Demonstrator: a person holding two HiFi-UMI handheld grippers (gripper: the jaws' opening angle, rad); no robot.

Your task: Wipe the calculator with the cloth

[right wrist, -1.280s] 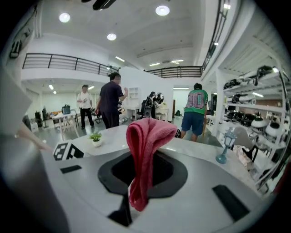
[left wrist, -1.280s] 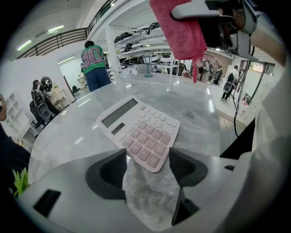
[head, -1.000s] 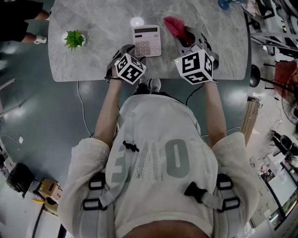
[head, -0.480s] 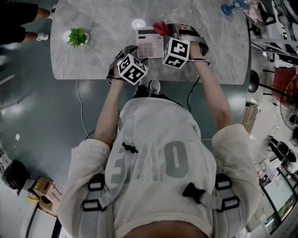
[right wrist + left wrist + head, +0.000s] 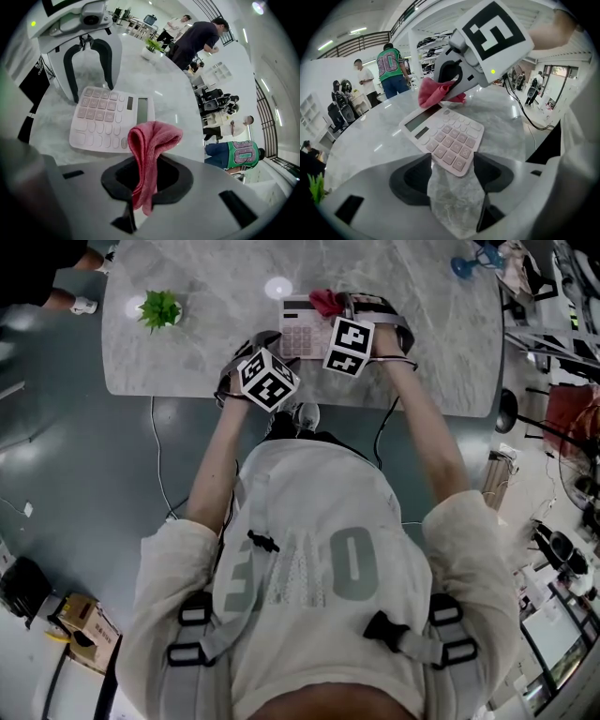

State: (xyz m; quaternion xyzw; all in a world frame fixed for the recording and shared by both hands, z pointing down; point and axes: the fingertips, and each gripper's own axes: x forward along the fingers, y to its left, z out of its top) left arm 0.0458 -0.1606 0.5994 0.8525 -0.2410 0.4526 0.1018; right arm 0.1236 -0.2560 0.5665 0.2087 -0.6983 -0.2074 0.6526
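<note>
A pale pink calculator [image 5: 302, 330] [image 5: 447, 138] [image 5: 110, 119] lies on the marble table [image 5: 187, 352]. My left gripper [image 5: 273, 351] [image 5: 452, 164] stands open, its jaws either side of the calculator's near corner; whether the pads touch it I cannot tell. My right gripper [image 5: 339, 307] [image 5: 147, 173] is shut on a folded red cloth [image 5: 324, 301] [image 5: 150, 150]. It hangs tilted over the calculator's display end, with the cloth [image 5: 438, 93] just above the display. In the head view its marker cube hides the calculator's right side.
A small potted plant [image 5: 159, 308] stands at the table's left, a blue object [image 5: 469, 261] at the far right. The table's near edge runs just below the grippers. A cable [image 5: 159, 456] trails on the floor. Several people stand beyond the table [image 5: 197, 40].
My right gripper has swung left and down from beside the calculator to over its display end, rolling as it went, with the cloth still in it. The left gripper has stayed put.
</note>
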